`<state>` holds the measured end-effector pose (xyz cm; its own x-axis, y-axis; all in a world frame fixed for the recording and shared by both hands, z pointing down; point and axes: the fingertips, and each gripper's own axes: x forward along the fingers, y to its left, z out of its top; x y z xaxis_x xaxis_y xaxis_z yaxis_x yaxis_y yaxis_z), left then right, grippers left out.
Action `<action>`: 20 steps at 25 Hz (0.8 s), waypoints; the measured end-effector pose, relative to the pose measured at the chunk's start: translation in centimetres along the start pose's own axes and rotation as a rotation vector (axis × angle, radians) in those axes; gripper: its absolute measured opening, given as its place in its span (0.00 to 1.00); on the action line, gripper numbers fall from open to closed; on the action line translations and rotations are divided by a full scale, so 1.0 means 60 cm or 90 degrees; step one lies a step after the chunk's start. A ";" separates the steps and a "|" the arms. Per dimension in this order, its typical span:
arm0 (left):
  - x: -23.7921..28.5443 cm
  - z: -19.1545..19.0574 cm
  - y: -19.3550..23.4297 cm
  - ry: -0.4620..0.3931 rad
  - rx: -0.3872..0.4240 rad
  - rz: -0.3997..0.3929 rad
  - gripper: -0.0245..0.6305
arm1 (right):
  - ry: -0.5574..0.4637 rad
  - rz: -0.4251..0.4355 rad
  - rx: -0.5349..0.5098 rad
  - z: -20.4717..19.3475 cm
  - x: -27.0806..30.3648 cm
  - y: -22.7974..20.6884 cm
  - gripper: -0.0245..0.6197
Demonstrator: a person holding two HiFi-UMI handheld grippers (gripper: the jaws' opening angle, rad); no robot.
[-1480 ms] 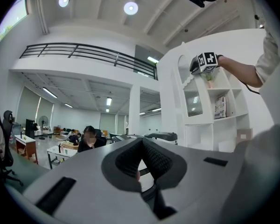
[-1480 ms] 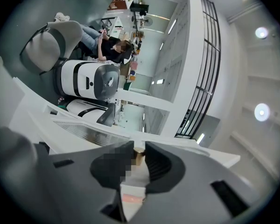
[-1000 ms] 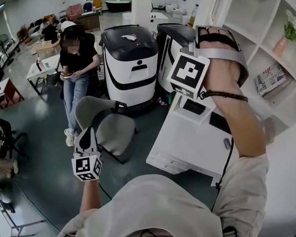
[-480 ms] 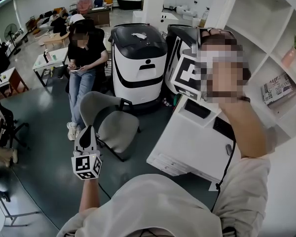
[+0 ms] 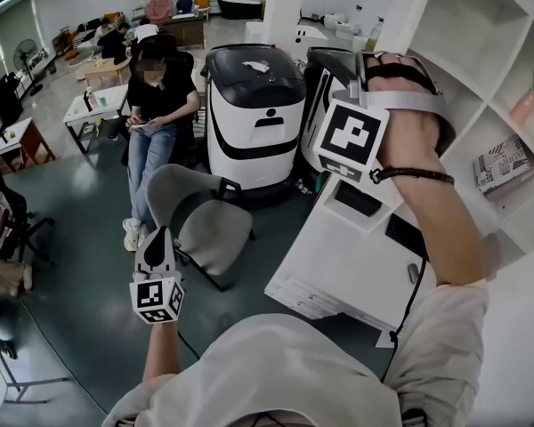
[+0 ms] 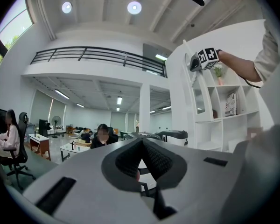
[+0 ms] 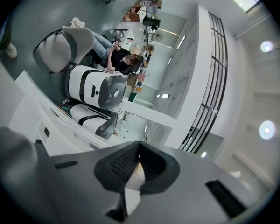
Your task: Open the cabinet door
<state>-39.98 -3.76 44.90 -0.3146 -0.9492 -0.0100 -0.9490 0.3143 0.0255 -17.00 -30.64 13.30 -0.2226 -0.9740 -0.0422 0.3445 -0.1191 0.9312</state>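
The white cabinet [image 5: 481, 87] with open shelves stands on the right. My right gripper [image 5: 356, 78] is raised high against its upper left edge, pointing level, and its marker cube faces the head camera. In the right gripper view the jaws [image 7: 138, 155] are shut on a thin white sliver, the cabinet door's edge [image 7: 132, 178]. The left gripper view shows that gripper [image 6: 196, 62] at the top of the narrow white door [image 6: 190, 85]. My left gripper [image 5: 154, 243] hangs low at the left, far from the cabinet, its pads [image 6: 151, 157] closed together on nothing.
Two white-and-black machines [image 5: 254, 114] stand behind a grey chair [image 5: 200, 221]. A low white unit [image 5: 356, 256] sits below my right arm. A person [image 5: 151, 105] stands at the left. The shelves hold a book [image 5: 501, 163] and a potted plant [image 5: 529, 96].
The right hand with its marker cube has edged slightly right, toward the cabinet. The left gripper has stayed where it was.
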 end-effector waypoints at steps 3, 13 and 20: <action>0.000 0.000 -0.006 0.000 0.000 -0.005 0.04 | -0.003 0.006 0.002 -0.002 -0.002 0.003 0.07; 0.014 -0.004 -0.036 0.000 -0.006 -0.032 0.04 | -0.025 0.050 0.020 -0.008 -0.017 0.017 0.34; 0.027 -0.006 -0.050 0.002 -0.006 -0.052 0.04 | -0.061 0.026 0.039 -0.001 -0.047 -0.001 0.34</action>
<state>-37.63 -6.25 45.16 -0.2358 -0.9718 -0.0099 -0.9713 0.2353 0.0341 -16.32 -27.91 13.34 -0.2968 -0.9545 0.0282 0.2990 -0.0648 0.9521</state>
